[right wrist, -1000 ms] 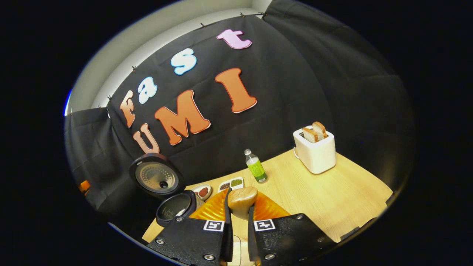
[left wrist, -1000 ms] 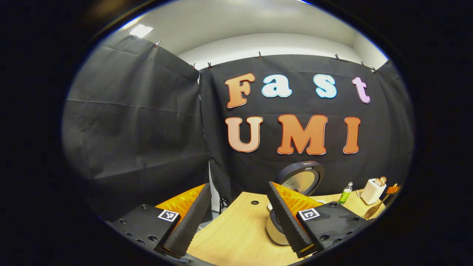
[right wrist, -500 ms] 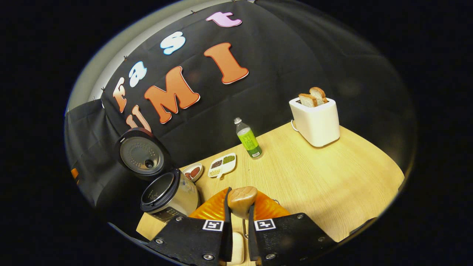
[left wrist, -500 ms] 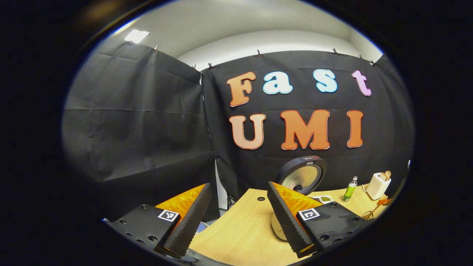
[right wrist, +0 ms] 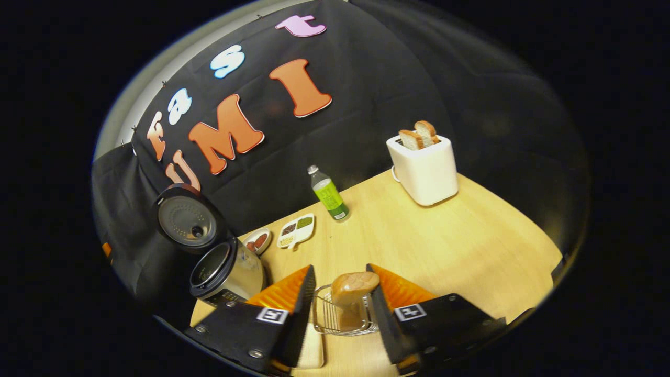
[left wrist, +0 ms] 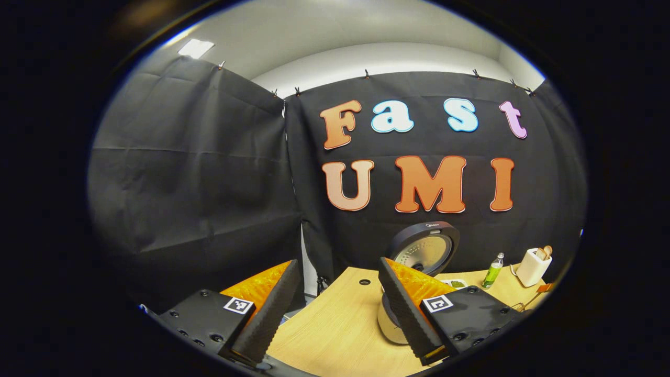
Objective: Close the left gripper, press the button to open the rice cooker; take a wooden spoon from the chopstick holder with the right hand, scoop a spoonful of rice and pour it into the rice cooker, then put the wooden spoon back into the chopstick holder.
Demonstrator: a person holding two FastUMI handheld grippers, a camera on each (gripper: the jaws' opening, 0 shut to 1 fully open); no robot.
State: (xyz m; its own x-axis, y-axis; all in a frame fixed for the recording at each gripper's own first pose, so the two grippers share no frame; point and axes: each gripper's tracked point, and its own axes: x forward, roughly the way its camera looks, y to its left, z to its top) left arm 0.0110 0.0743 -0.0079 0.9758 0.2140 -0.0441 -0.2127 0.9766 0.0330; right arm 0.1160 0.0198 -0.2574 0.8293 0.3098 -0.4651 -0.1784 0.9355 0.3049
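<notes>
The rice cooker [right wrist: 227, 272] stands at the table's left end with its lid [right wrist: 186, 220] raised. A wooden spoon [right wrist: 353, 283] stands bowl-up in the wire chopstick holder [right wrist: 327, 314]. My right gripper [right wrist: 340, 275] is open around the spoon, with a gap between each finger and the spoon. In the left gripper view the cooker's lid [left wrist: 425, 251] and part of its pot [left wrist: 390, 324] show behind my right-hand finger. My left gripper [left wrist: 337, 264] is open and holds nothing, held up near the table's left end.
A white toaster [right wrist: 424, 167] with two bread slices stands at the back right. A green bottle [right wrist: 328, 195] is at the back middle. A divided dish [right wrist: 297, 230] and a small saucer [right wrist: 257, 241] lie near the cooker. The wooden table [right wrist: 460, 246] spreads to the right.
My right gripper came down over the wire holder and opened, letting go of the wooden spoon, which now stands in the holder. My left gripper barely shifted and stayed open.
</notes>
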